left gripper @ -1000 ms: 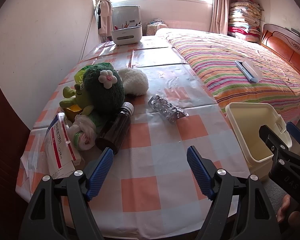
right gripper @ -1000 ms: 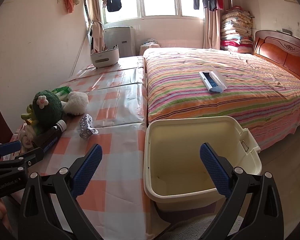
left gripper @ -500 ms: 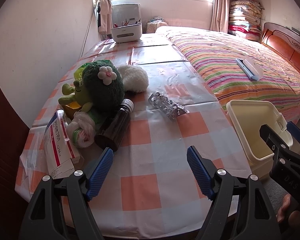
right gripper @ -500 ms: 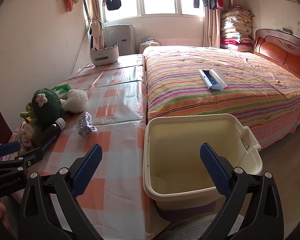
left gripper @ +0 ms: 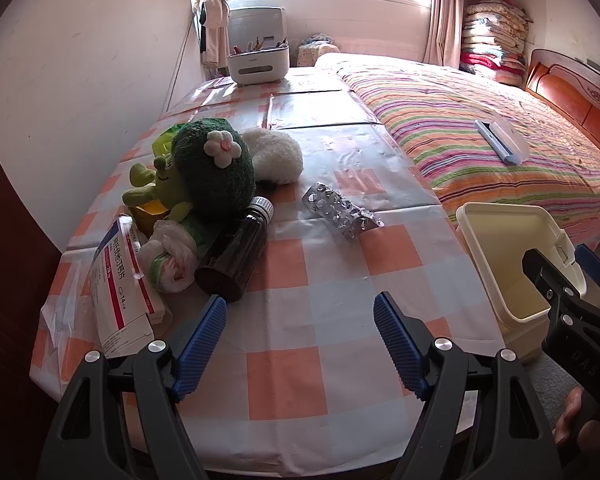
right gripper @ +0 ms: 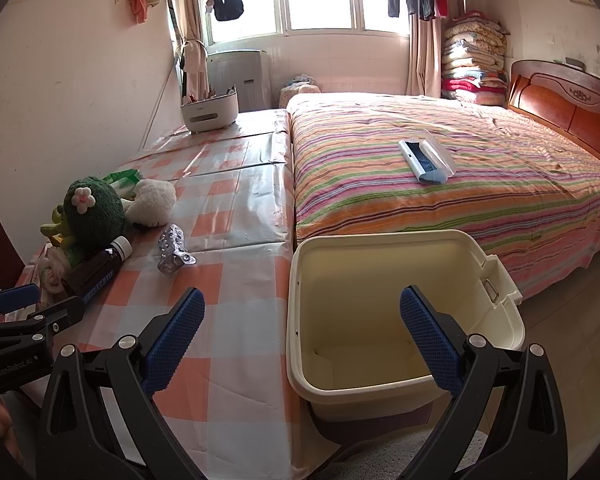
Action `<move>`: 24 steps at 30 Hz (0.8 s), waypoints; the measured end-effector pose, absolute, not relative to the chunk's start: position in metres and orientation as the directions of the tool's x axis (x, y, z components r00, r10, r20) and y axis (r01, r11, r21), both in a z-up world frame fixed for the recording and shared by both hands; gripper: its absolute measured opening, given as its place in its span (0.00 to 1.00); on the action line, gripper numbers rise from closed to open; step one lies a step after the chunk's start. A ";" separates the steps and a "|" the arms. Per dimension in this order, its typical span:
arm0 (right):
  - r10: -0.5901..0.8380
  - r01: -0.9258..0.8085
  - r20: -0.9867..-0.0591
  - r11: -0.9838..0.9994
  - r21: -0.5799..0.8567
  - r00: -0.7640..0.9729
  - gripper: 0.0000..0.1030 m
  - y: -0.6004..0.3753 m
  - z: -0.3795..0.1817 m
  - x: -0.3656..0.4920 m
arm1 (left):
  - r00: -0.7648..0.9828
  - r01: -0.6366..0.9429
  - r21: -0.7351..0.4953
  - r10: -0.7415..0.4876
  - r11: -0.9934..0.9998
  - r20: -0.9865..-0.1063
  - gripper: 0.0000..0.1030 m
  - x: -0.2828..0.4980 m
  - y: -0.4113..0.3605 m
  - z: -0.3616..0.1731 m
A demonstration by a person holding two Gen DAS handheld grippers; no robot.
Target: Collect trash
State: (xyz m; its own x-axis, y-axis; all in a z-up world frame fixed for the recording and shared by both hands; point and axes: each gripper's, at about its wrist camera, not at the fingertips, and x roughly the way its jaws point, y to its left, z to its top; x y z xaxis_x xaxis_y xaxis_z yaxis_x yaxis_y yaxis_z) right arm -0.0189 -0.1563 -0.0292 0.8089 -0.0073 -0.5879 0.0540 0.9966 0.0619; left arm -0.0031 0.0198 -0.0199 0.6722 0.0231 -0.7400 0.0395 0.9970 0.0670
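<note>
On the checked tablecloth (left gripper: 284, 360) lie a dark brown bottle (left gripper: 236, 256) on its side, crumpled silver blister packs (left gripper: 340, 212), a medicine box (left gripper: 120, 288) and a balled plastic bag (left gripper: 168, 256). My left gripper (left gripper: 300, 320) is open and empty, above the near table edge, just short of the bottle. A cream bin (right gripper: 396, 308) stands open beside the table. My right gripper (right gripper: 300, 320) is open and empty over the bin's near rim. The bottle (right gripper: 100, 268) and blister packs (right gripper: 172, 250) also show in the right wrist view.
A green plush toy (left gripper: 208, 172) and a white plush (left gripper: 276, 156) sit behind the bottle. A white organizer (left gripper: 258, 64) stands at the table's far end. A striped bed (right gripper: 440, 168) with a blue-white item (right gripper: 424, 160) lies to the right. A wall runs along the left.
Both grippers have stayed open. The left wrist view has tilted down slightly, so the table objects sit a little higher in the frame. The right view has hardly changed.
</note>
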 end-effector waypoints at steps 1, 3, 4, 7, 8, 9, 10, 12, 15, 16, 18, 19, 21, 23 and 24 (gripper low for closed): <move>-0.007 0.053 -0.587 0.997 0.061 0.810 0.94 -0.156 -0.029 -0.019 | 0.673 0.038 0.067 0.024 0.997 -0.739 0.72 -0.004 0.020 -0.020; -0.006 0.050 -0.586 0.997 0.058 0.810 0.94 -0.155 -0.028 -0.019 | 0.674 0.033 0.066 0.026 0.997 -0.738 0.72 -0.004 0.022 -0.019; -0.006 0.048 -0.586 0.997 0.057 0.810 0.94 -0.154 -0.028 -0.018 | 0.673 0.031 0.065 0.027 0.997 -0.739 0.72 -0.004 0.023 -0.019; -0.002 0.042 -0.587 0.998 0.055 0.810 0.94 -0.151 -0.027 -0.017 | 0.672 0.024 0.060 0.028 0.998 -0.740 0.72 -0.004 0.026 -0.019; -0.001 0.040 -0.587 0.998 0.054 0.810 0.94 -0.151 -0.027 -0.017 | 0.671 0.022 0.060 0.030 0.998 -0.741 0.72 -0.004 0.027 -0.019; 0.000 0.039 -0.587 0.998 0.053 0.809 0.94 -0.150 -0.027 -0.016 | 0.670 0.020 0.059 0.030 0.998 -0.742 0.72 -0.004 0.028 -0.019; 0.001 0.037 -0.588 0.998 0.053 0.809 0.94 -0.149 -0.027 -0.016 | 0.669 0.019 0.058 0.030 0.998 -0.743 0.72 -0.004 0.029 -0.019; 0.004 0.034 -0.588 0.998 0.053 0.809 0.94 -0.148 -0.027 -0.016 | 0.671 0.014 0.057 0.033 0.998 -0.741 0.72 -0.005 0.031 -0.019; 0.007 0.028 -0.589 0.998 0.051 0.808 0.94 -0.146 -0.027 -0.016 | 0.670 0.009 0.055 0.035 0.998 -0.741 0.72 -0.006 0.033 -0.019; 0.009 0.026 -0.588 0.998 0.051 0.808 0.94 -0.145 -0.027 -0.016 | 0.671 0.007 0.055 0.036 0.998 -0.741 0.72 -0.006 0.034 -0.019; 0.011 0.022 -0.589 0.999 0.049 0.808 0.94 -0.144 -0.027 -0.015 | 0.670 0.003 0.053 0.037 0.999 -0.741 0.72 -0.006 0.035 -0.019; 0.011 0.021 -0.589 0.999 0.048 0.808 0.94 -0.143 -0.027 -0.015 | 0.670 0.001 0.052 0.039 0.999 -0.741 0.72 -0.006 0.036 -0.019; 0.014 0.017 -0.589 0.999 0.046 0.808 0.94 -0.142 -0.027 -0.014 | 0.670 -0.003 0.051 0.040 0.999 -0.742 0.72 -0.006 0.038 -0.019; 0.016 0.014 -0.590 0.999 0.046 0.808 0.94 -0.141 -0.026 -0.013 | 0.669 -0.008 0.051 0.043 0.999 -0.742 0.72 -0.005 0.040 -0.019; 0.017 0.012 -0.589 0.999 0.046 0.808 0.94 -0.140 -0.026 -0.013 | 0.669 -0.011 0.050 0.044 0.999 -0.742 0.72 -0.005 0.041 -0.019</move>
